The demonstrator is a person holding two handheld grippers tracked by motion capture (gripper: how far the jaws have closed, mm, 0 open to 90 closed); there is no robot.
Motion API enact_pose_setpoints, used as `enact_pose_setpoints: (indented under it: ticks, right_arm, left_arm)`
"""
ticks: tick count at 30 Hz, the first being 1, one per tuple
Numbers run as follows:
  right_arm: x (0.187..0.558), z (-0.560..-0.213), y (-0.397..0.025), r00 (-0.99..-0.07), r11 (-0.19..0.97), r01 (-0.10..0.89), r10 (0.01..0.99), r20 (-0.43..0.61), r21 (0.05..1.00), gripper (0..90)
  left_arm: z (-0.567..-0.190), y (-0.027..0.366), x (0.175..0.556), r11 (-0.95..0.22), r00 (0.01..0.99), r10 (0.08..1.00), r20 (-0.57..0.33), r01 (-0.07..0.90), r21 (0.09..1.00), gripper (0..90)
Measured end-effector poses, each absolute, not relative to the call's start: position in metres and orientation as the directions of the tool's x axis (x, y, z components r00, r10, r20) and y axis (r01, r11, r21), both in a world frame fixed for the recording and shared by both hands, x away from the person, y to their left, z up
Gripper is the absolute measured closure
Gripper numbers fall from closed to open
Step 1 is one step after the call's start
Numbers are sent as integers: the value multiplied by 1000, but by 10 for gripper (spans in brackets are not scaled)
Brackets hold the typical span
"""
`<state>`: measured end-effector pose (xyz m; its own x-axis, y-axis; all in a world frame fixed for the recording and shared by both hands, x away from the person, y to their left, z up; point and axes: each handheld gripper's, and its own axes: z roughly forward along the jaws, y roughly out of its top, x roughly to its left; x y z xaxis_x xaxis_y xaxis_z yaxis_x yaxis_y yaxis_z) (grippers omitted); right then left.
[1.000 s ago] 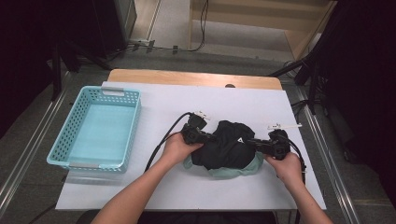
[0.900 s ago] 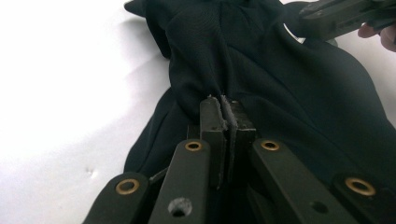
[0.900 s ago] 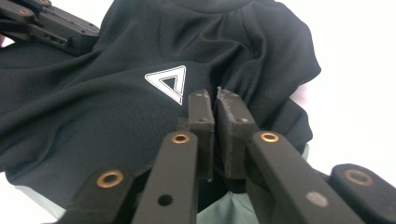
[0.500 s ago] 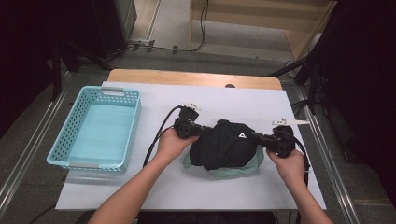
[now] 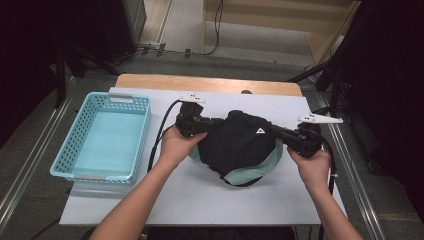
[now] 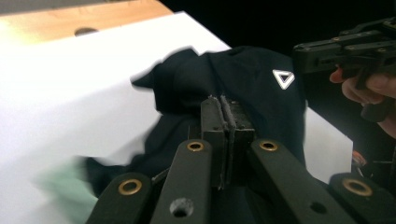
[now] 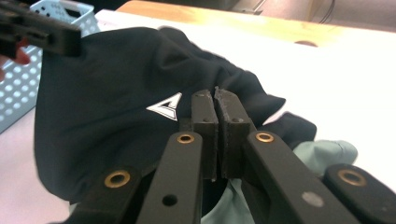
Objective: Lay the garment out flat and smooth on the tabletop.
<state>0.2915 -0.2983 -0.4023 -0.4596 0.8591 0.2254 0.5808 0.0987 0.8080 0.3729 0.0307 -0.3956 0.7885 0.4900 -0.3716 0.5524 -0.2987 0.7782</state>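
A black garment (image 5: pixel 239 144) with a white triangle logo (image 5: pixel 259 131) and a mint-green lining (image 5: pixel 252 172) hangs stretched between my two grippers, its lower part resting on the white table (image 5: pixel 200 200). My left gripper (image 5: pixel 210 124) is shut on the garment's left edge, and in the left gripper view its jaws (image 6: pixel 224 105) are pressed together on the black cloth (image 6: pixel 243 74). My right gripper (image 5: pixel 281 133) is shut on the right edge. The right gripper view shows its jaws (image 7: pixel 215 95) closed against the cloth (image 7: pixel 107 84) beside the logo (image 7: pixel 164 108).
A light blue plastic basket (image 5: pixel 90 176) stands empty at the table's left. A wooden strip (image 5: pixel 200 82) runs along the far edge. Bare white surface lies in front of the garment and between it and the basket.
Both grippers have moved away from the person and slightly apart, lifting the garment's upper edge. The cloth now spreads wider between them, showing the logo.
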Motion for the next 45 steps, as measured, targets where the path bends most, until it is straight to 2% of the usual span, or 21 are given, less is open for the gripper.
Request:
enact_pose_setpoints:
  ticks: [2,4,5,6,10,16,30,35,45]
  right_arm:
    - [296,-404,-299,-458,100,578,861,220,810,818]
    - [300,-411,-300,-462,98,588,855,235,803,654]
    - [302,-414,-301,-467,104,594,852,237,797,620]
    - [302,-416,-301,-461,112,605,856,232,788,614]
    - [306,-426,-303,-461,124,636,852,246,762,558]
    - [308,-437,-300,-482,165,645,846,230,746,495]
    - [310,-453,-305,-488,197,676,842,231,710,351]
    - [311,-457,-310,-483,199,682,845,230,703,354]
    - [316,-462,-322,-456,184,702,858,236,688,373]
  left_arm:
    - [-402,29,373,-336,787,515,-340,550,765,883]
    - [-410,28,376,-357,780,506,-367,577,735,753]
    - [-413,27,378,-370,772,502,-390,599,710,697]
    - [-415,27,380,-387,765,507,-397,614,688,627]
    - [-423,29,381,-407,769,533,-353,598,691,495]
    - [-428,38,385,-387,754,558,-347,606,695,428]
    - [-436,56,383,-375,735,596,-323,611,697,386]
    - [-437,64,378,-363,729,594,-340,620,695,385]
    - [-438,73,369,-380,737,602,-307,603,701,377]
